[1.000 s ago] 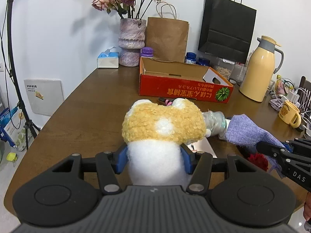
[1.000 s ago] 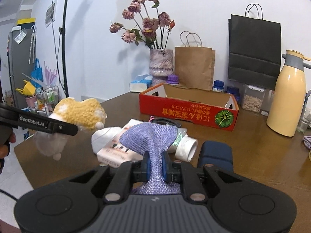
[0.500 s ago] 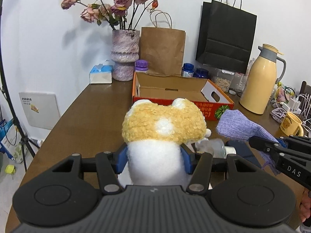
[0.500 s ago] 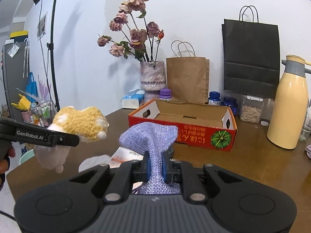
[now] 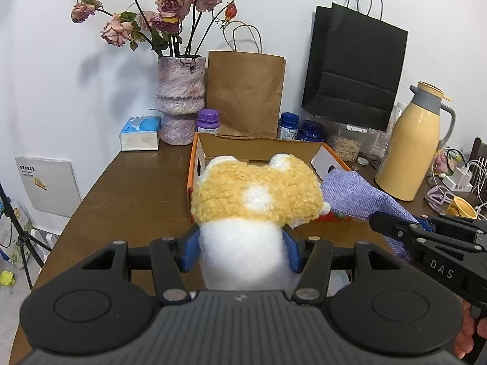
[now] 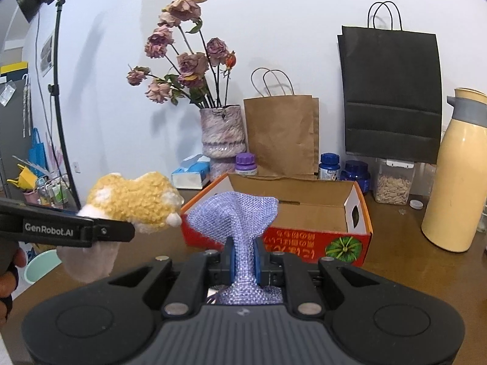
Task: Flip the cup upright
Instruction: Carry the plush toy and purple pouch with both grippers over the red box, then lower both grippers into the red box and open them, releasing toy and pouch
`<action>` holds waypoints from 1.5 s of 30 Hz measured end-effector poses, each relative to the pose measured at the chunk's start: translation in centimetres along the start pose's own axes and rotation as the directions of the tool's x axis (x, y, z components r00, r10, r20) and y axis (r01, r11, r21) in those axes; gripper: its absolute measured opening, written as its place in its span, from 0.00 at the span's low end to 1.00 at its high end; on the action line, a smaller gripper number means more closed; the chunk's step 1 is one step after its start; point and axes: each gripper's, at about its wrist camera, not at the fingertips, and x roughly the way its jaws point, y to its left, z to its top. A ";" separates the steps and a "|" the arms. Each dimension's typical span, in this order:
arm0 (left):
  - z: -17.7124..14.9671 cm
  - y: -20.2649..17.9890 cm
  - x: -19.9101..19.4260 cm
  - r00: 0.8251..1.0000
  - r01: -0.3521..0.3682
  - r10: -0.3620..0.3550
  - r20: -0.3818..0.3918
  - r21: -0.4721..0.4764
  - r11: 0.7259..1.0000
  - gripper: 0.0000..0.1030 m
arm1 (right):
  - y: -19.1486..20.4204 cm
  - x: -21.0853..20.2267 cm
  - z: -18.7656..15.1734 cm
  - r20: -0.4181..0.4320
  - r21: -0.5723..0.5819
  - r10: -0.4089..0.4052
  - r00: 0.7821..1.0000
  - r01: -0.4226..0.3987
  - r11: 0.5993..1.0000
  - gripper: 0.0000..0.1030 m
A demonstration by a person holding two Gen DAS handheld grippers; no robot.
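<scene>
A: Item one, largest?
B: Brown wooden table (image 5: 127, 188), filling the lower half of both views.

A: Next?
B: Black paper bag (image 5: 356, 73), upper right, against the wall. Brown paper bag (image 5: 243, 91) at centre, beside it. Red cardboard box (image 6: 304, 213), open-topped, centre of the table, in front of both bags.

A: Vessels?
B: Cream thermos jug (image 5: 411, 152), upright, right of the box. Mottled pink vase (image 5: 179, 103) of dried roses, left of the brown bag.

A: Held goods?
B: Yellow-and-white plush toy (image 5: 255, 197): left gripper (image 5: 240, 248), jaws clamped on its white lower body, lifted off the table. Purple woven cloth (image 6: 237, 213): right gripper (image 6: 242, 258), jaws pinched tight on its narrow middle, top fanning out. Toy and cloth sit just beside each other, in front of the box.

A: Smallest?
B: Yellow mug (image 5: 462, 211), right edge, upright.

A: The cup to be flipped?
B: Cannot tell; neither view shows it clearly.
</scene>
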 end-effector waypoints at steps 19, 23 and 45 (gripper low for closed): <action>7.2 0.5 8.9 1.000 0.007 -0.009 -0.030 -0.044 0.999 0.54 | -2.8 9.7 5.8 -0.053 0.025 -0.061 0.997 0.063 0.998 0.11; 8.5 0.5 11.3 0.999 -0.001 -0.001 -0.045 -0.050 0.999 0.54 | -3.7 12.2 6.6 -0.077 0.036 -0.075 0.994 0.077 0.996 0.11; 11.5 0.5 23.9 0.988 -0.081 0.075 -0.136 -0.038 0.996 0.54 | -8.6 23.8 7.5 -0.198 0.060 -0.159 0.967 0.173 0.983 0.11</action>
